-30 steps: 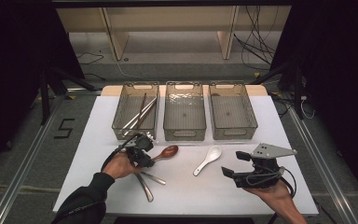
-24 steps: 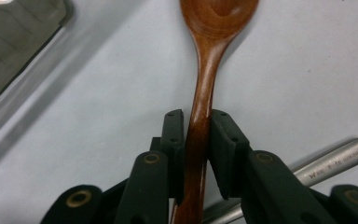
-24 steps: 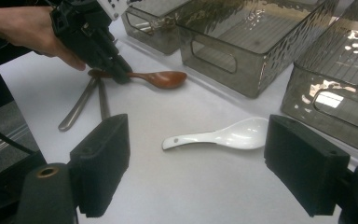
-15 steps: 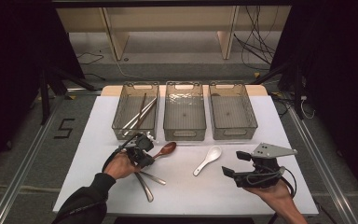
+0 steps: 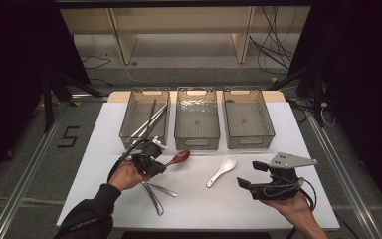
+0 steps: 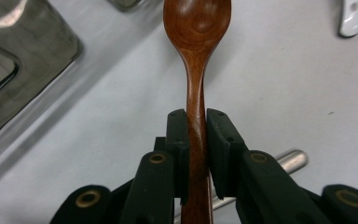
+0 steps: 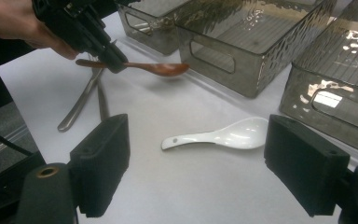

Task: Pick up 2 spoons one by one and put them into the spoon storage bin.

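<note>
The left gripper (image 5: pixel 155 164) clamped the handle of the wooden spoon (image 5: pixel 178 158), its bowl just above the white table (image 5: pixel 99 144) in front of the middle bin (image 5: pixel 197 118). Two metal utensils (image 5: pixel 155 195) lay beneath the gripper. A white ceramic spoon (image 5: pixel 222 170) lay between the grippers. The right gripper (image 5: pixel 248 175) stood wide open, empty. The left bin (image 5: pixel 145 118) held long metal utensils (image 5: pixel 148 122); the right bin (image 5: pixel 247 118) was empty.

A white spoon (image 5: pixel 222 170) lies on the white table (image 5: pixel 288 134). Two metal utensils (image 5: pixel 155 194) lie crossed near its front edge. Three clear bins (image 5: pixel 196 144) stand in a row at the back; the left bin (image 5: pixel 129 119) holds long metal utensils (image 5: pixel 149 122).
</note>
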A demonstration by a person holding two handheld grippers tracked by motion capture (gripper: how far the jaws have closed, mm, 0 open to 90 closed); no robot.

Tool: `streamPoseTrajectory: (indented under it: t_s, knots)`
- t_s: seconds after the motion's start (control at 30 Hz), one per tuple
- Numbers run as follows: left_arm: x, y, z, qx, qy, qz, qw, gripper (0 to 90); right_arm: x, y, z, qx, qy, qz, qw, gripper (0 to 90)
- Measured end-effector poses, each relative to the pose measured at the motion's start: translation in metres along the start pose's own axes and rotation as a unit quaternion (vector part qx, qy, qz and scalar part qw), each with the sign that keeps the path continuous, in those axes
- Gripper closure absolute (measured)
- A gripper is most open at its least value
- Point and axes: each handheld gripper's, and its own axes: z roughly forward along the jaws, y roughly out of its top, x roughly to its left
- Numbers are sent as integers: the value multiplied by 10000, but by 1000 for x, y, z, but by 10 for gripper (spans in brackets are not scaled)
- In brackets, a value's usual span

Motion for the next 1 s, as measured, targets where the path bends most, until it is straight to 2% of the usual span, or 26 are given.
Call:
streamPoseTrajectory:
  t_s: [0.17, 0.3, 0.43, 0.63, 0.8, 1.0]
  knots:
    - [-6, 5, -10, -174, -161, 45, 9997, 792, 0, 0, 0, 3, -1, 13, 10000, 234]
    - [-11, 11, -19, -411, -336, 3, 9986, 792, -1, 0, 0, -7, -5, 22, 10000, 235]
    - [-12, 18, -25, -585, -418, -14, 9974, 791, -1, -1, -1, -19, -30, 36, 10000, 235]
    - [-5, 32, -30, -768, -302, -124, 9965, 791, -2, -1, -1, -27, -21, 77, 10000, 234]
    - [3, 48, -32, -1000, -249, -348, 9941, 791, -2, -1, -1, -21, -10, 77, 10000, 234]
    - [14, 71, -29, -1198, -167, -511, 9913, 791, -2, 0, 0, -18, -2, 71, 10000, 234]
